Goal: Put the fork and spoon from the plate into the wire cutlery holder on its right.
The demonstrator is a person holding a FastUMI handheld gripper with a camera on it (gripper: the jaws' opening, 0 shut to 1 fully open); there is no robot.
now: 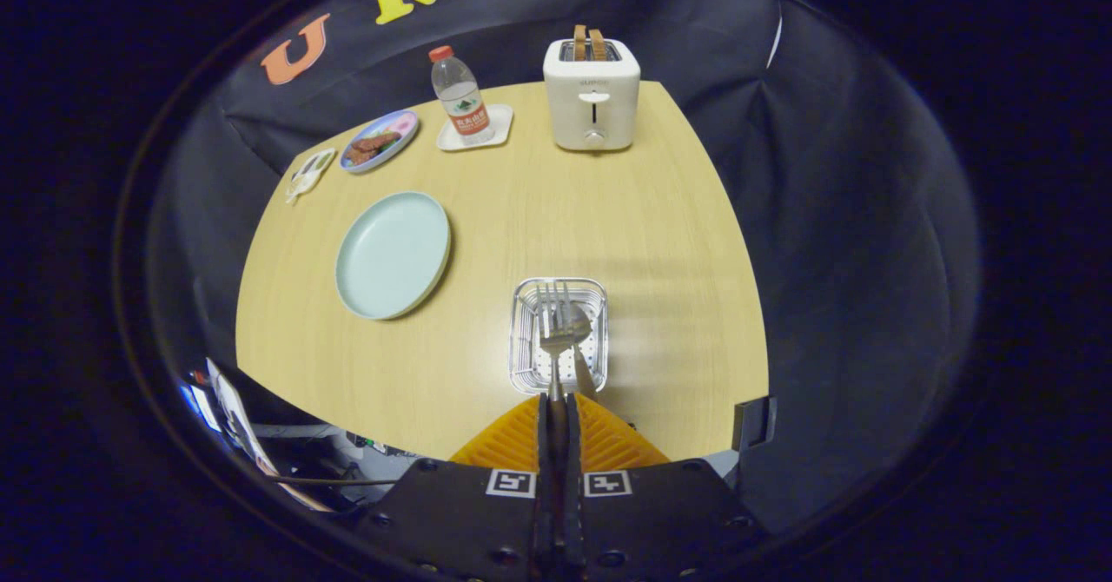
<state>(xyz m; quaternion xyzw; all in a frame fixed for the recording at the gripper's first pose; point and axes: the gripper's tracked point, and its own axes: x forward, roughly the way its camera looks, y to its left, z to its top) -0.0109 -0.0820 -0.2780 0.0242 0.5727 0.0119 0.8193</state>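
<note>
My gripper [556, 401] hangs over the near edge of the wooden table [660, 243], shut on the handle of a metal fork [553, 339]. The fork's tines point away from me, above the wire cutlery holder [526, 339], which lies just ahead of the fingers. A spoon [580, 330] leans inside the holder, right beside the fork, bowl up. Left of the holder and further off lies the pale green plate [393, 254], with nothing on it.
At the table's far end stand a white toaster [592, 104] with two bread slices in it and a water bottle [460, 95] on a small white tray. A small patterned plate [379, 141] with food sits far left. A black clamp [752, 422] grips the near right edge.
</note>
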